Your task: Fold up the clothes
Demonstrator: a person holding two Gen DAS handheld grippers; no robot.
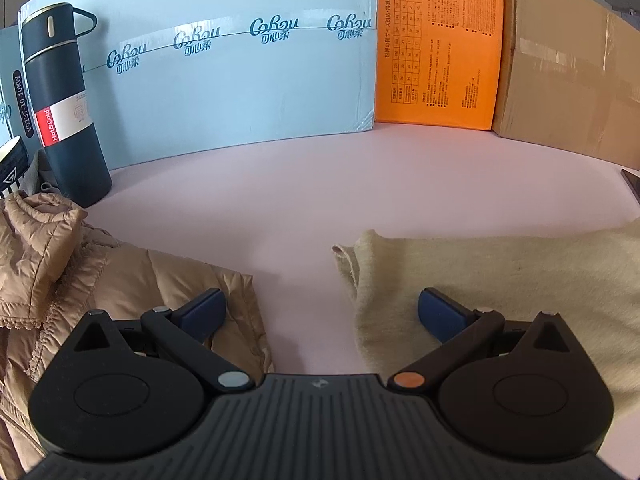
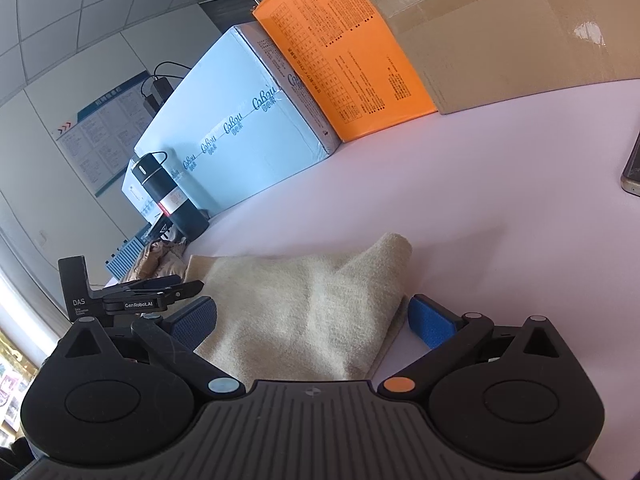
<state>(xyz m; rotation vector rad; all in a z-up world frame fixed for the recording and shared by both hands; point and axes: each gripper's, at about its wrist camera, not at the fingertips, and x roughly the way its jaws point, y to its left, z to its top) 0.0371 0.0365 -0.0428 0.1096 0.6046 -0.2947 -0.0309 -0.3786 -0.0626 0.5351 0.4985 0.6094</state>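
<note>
We see the left gripper (image 1: 322, 312) with its blue-padded jaws spread wide and nothing between them, hanging over bare pale pink tabletop (image 1: 320, 192). Its left pad sits above the edge of a tan quilted puffer jacket with a lace-trimmed collar (image 1: 80, 272); its right pad sits above the near edge of a cream fuzzy knit garment (image 1: 500, 276). The two garments lie apart, with a strip of table between them.

The right gripper (image 2: 312, 320) is likewise wide open, holding nothing. The cream garment (image 2: 304, 304) lies bunched between its pads, one corner raised in a soft peak; we cannot tell whether either pad touches the cloth. From this view the left gripper (image 2: 176, 286) shows at the garment's far left side.

At the back of the table stand a pale blue printed carton (image 1: 240, 80), an orange box with black print (image 1: 438, 44) and a brown cardboard box (image 1: 568, 72). A dark navy vacuum flask with a red-and-white label (image 1: 60, 104) stands upright just behind the jacket. A phone (image 2: 632, 168) lies at the right edge.
</note>
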